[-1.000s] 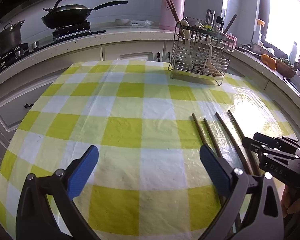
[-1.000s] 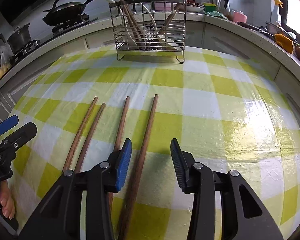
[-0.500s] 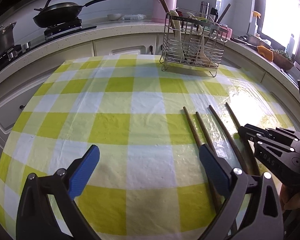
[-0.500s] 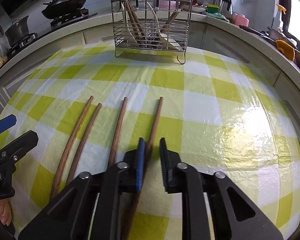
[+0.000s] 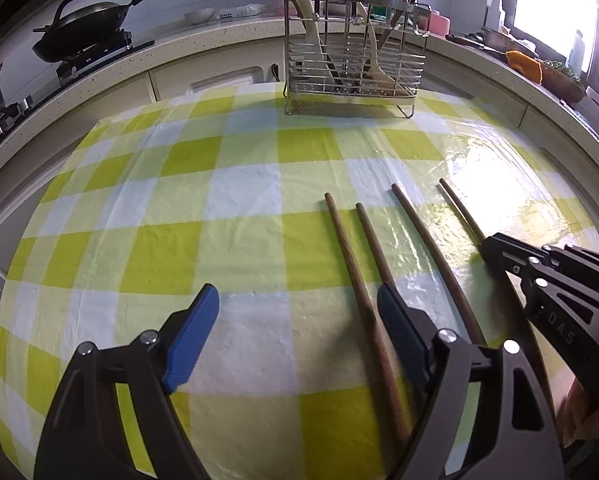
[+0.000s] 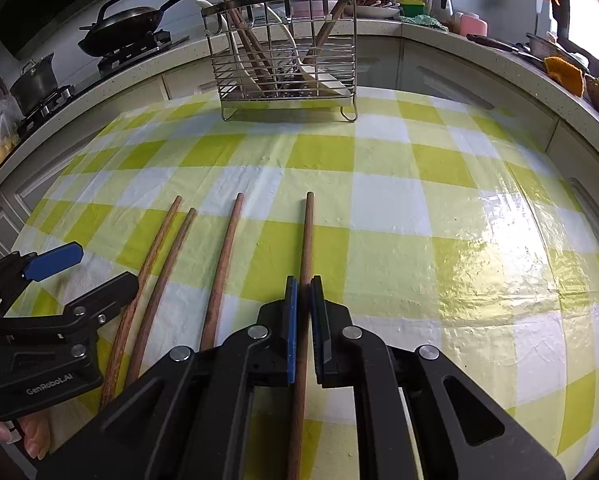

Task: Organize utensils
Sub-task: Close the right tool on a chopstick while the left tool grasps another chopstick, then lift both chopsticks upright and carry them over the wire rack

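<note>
Four brown wooden chopsticks lie side by side on the yellow-and-white checked tablecloth [image 6: 399, 200]. My right gripper [image 6: 303, 280] is shut on the rightmost chopstick [image 6: 308, 232], which runs straight out between its pads; in the left wrist view this gripper [image 5: 499, 248] enters from the right. My left gripper [image 5: 297, 296] is closing. The leftmost chopstick [image 5: 347, 252] lies between its jaws near the right finger, and no pad touches it. The second chopstick [image 5: 369, 232] passes under that finger. At the table's far side stands a wire utensil rack [image 5: 355, 60] holding spoons and chopsticks.
A kitchen counter [image 5: 227, 36] curves behind the table, with a black wok [image 5: 83, 28] on a stove at the left and a steel pot [image 6: 35, 80]. Bottles and an orange cloth [image 5: 523, 66] sit at the right. A person's fingers [image 6: 31, 436] show at the lower left.
My right gripper closed onto the rightmost chopstick. My left gripper slid right over the leftmost chopsticks, and its jaws came a little closer together.
</note>
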The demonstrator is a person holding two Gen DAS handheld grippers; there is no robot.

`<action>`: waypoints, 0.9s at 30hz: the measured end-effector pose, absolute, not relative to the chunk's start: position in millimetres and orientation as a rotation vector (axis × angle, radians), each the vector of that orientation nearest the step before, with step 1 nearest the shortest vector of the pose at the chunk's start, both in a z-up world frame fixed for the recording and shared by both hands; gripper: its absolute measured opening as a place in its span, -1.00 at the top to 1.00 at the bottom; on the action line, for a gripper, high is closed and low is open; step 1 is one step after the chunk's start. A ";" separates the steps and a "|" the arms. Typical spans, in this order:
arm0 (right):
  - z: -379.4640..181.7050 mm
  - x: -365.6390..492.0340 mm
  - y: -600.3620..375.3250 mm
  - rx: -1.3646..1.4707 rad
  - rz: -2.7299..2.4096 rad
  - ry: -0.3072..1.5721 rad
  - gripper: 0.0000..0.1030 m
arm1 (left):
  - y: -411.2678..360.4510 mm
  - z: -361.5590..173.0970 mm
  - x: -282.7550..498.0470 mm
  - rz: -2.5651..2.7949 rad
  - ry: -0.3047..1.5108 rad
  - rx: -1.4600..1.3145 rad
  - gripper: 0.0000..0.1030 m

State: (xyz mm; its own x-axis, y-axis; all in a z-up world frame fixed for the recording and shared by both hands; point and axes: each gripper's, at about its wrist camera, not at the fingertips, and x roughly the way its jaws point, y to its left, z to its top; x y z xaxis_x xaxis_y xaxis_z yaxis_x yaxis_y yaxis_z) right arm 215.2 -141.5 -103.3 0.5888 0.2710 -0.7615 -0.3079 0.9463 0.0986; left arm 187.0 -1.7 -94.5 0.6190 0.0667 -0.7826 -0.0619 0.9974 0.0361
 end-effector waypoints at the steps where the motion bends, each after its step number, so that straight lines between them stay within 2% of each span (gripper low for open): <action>1: -103.2 215.3 -142.0 -0.042 0.338 0.879 0.83 | -2.3 -96.8 189.1 0.085 0.908 0.011 -0.52; 5: -103.4 216.0 -143.9 -0.028 0.343 0.881 0.83 | -2.8 -100.6 191.3 0.088 0.912 -0.003 -0.35; 12: -103.6 216.1 -142.8 -0.045 0.347 0.881 0.82 | -16.0 -97.7 187.6 0.036 0.898 0.031 0.32; 14: -103.6 216.8 -144.0 -0.042 0.352 0.881 0.82 | -14.7 -97.3 186.8 0.036 0.891 0.034 0.45; 17: -103.7 217.2 -145.7 -0.034 0.354 0.882 0.82 | -8.3 -96.9 186.7 0.040 0.888 0.031 0.78; 21: -103.3 216.9 -146.8 -0.041 0.351 0.881 0.82 | -3.1 -96.0 187.1 0.008 0.890 0.041 0.87; 27: -103.3 218.7 -147.4 -0.065 0.350 0.886 0.82 | -0.4 -95.8 193.1 -0.022 0.899 0.088 0.85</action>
State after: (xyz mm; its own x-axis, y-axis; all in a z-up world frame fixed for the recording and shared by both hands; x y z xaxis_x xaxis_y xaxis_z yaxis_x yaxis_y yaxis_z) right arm 218.7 -147.4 -103.3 0.5798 0.2726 -0.7678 -0.3261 0.9413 0.0879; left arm 193.1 -0.4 -95.8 0.6221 0.0173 -0.7827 0.0564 0.9962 0.0669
